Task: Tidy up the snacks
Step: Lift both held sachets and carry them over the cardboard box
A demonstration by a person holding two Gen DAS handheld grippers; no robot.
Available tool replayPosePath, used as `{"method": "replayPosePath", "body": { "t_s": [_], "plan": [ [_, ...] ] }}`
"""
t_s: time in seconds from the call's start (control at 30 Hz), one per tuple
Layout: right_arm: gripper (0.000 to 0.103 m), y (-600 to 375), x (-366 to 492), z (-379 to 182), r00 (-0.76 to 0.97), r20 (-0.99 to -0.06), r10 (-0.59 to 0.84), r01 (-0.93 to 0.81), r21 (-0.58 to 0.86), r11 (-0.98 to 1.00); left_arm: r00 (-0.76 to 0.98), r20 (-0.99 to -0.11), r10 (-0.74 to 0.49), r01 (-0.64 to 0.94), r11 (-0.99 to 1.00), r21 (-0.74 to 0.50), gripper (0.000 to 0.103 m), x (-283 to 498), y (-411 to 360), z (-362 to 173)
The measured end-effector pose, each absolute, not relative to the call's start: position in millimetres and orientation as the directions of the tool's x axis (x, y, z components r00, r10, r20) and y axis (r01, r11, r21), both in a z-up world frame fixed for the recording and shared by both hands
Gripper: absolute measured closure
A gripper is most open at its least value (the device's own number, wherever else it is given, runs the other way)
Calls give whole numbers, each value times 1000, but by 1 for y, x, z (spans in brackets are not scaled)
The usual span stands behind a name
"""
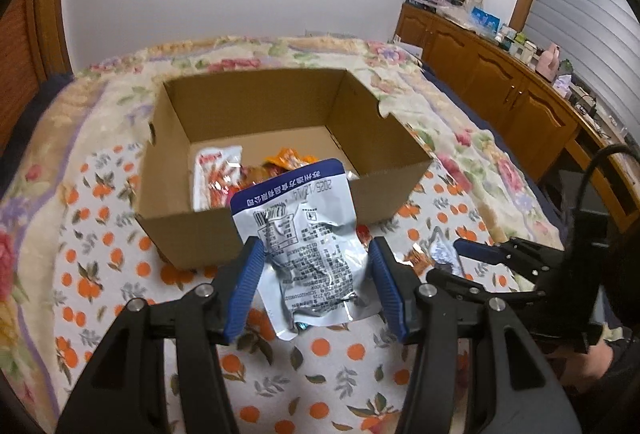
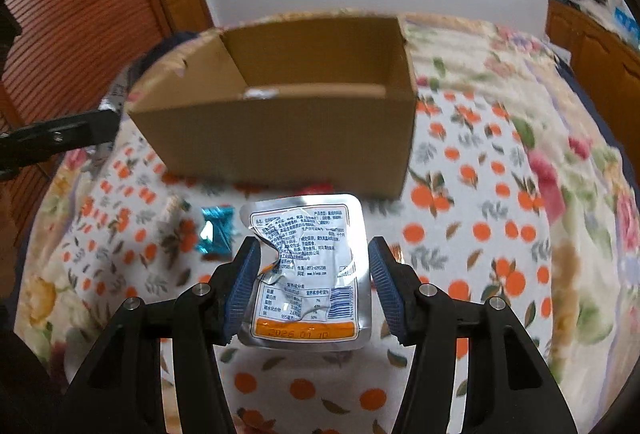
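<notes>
A silver foil snack pouch with a blue band (image 1: pixel 308 246) is seen in the left wrist view, crumpled, its blue edge turned to the far side and overlapping the near wall of the cardboard box (image 1: pixel 360 190). Small print and a barcode cover its back; a date beginning 2025 can be made out, the rest is too small to read. It is gripped by the left gripper (image 1: pixel 316 282), whose blue pads are set about half apart and pressed on both sides of the pouch, above the orange-patterned bedspread (image 1: pixel 100 266). Inside the box, a white and red packet (image 1: pixel 214 174) lies at the left and an orange packet (image 1: pixel 290 158) just right of it. The right gripper (image 2: pixel 314 282) is likewise partly spread; a silver pouch with an orange band (image 2: pixel 308 274) is held between its pads, dented at its left edge, with the date 2026 01 10 printed on the band at the near end. A small blue wrapper (image 2: pixel 216 230) lies on the bedspread to its left, near the box.
</notes>
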State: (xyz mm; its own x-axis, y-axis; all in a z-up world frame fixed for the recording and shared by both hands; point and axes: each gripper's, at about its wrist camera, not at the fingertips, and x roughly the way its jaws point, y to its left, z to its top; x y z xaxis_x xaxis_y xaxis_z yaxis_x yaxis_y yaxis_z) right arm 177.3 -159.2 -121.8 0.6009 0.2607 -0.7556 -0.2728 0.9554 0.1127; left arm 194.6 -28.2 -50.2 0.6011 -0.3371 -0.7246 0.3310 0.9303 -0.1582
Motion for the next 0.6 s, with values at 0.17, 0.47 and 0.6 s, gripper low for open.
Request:
{"method": "replayPosePath", "body": {
  "t_s": [0.17,0.47,0.6],
  "plan": [
    [46,-153,183,-102,635,-719,283,-314,95,945,635,-704,-319,320,937,-137,50,201,-24,-40],
    [46,-143,220,-86,675,-678,292,-361,41,932,671,-679,-297,282,950,-137,49,231,-11,-30],
    [46,-141,238,-83,686,-666,291,-363,32,931,682,-673,-286,275,953,-126,50,247,-8,-28]
  ]
}}
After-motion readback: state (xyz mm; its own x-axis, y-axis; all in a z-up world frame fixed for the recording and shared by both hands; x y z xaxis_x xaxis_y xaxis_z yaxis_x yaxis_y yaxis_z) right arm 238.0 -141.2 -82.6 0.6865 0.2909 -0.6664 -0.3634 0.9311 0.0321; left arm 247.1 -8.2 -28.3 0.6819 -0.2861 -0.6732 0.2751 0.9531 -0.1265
